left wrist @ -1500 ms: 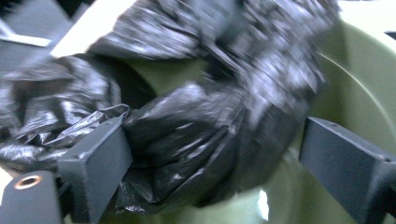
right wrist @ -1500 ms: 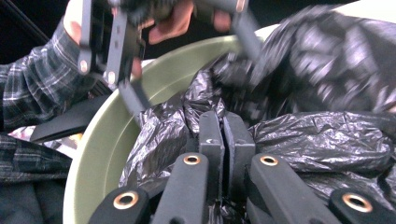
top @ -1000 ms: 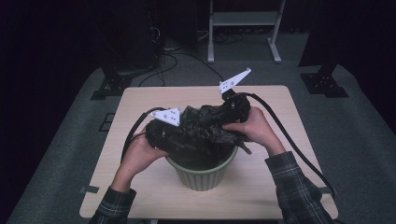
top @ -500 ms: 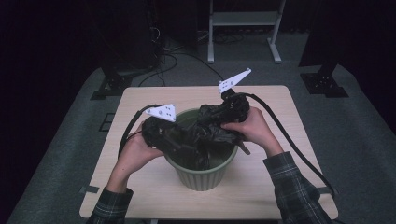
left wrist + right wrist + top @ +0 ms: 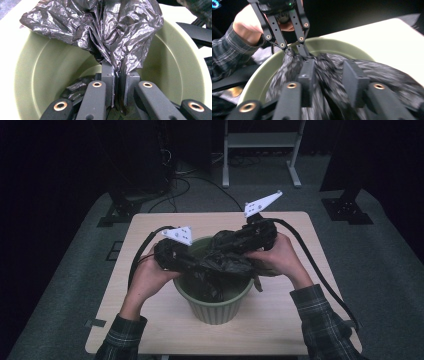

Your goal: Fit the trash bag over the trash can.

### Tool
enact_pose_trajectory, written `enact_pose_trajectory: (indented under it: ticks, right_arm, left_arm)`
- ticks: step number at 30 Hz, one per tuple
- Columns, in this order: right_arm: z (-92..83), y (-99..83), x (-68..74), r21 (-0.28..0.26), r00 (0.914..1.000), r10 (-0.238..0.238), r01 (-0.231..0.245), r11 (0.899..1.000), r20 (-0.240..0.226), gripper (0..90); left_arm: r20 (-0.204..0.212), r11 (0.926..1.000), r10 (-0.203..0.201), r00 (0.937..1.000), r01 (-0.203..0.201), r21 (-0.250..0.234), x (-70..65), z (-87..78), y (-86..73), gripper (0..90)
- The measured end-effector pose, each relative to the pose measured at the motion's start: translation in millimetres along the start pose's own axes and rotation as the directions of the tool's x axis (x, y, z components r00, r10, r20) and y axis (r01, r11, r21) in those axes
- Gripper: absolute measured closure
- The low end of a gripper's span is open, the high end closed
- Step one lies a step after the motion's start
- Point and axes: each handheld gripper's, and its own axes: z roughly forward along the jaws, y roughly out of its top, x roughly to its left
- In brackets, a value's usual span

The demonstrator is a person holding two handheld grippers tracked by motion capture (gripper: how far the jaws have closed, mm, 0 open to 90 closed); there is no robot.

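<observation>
High view: you work a black plastic bag (image 5: 220, 265) over the mouth of the green bin (image 5: 215, 305) at the middle of the table (image 5: 150, 227), so lining the bin looks like the step in hand. Your left gripper (image 5: 119, 82) has just been closing and its jaws now pinch a bunched fold of the bag above the bin's near-left wall. Your right gripper (image 5: 328, 75) has just been opening; its jaws stand apart with bag between them, and blur hides whether they press. Next, I judge, regrip with the right and spread the bag's edge toward the far-right rim. The trailing cables (image 5: 310, 260) lie close beside the bin and could snag.
</observation>
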Motion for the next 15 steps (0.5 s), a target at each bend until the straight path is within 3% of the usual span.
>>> enact_pose_trajectory:
  ticks: [5,8,15]
  right_arm:
    - [-22.0,-9.7,1.3,-0.016,0.9993,0.006,-0.006,1.000,0.038,54.2]
    - [-44.0,-27.9,1.6,-0.031,0.9969,0.024,-0.022,0.999,0.075,52.7]
    - [-73.8,-59.6,2.5,-0.069,0.9911,0.069,-0.061,0.996,0.114,49.8]
  left_arm:
    - [-0.029,1.0000,-0.008,0.9996,0.008,-0.001,2.1,-7.5,-6.8,77.4]
    - [-0.044,0.9999,-0.013,0.9989,0.013,0.003,2.5,-10.8,-13.2,73.5]
    - [-0.043,1.0000,-0.007,0.9991,0.007,0.007,1.0,-12.7,-18.6,68.9]
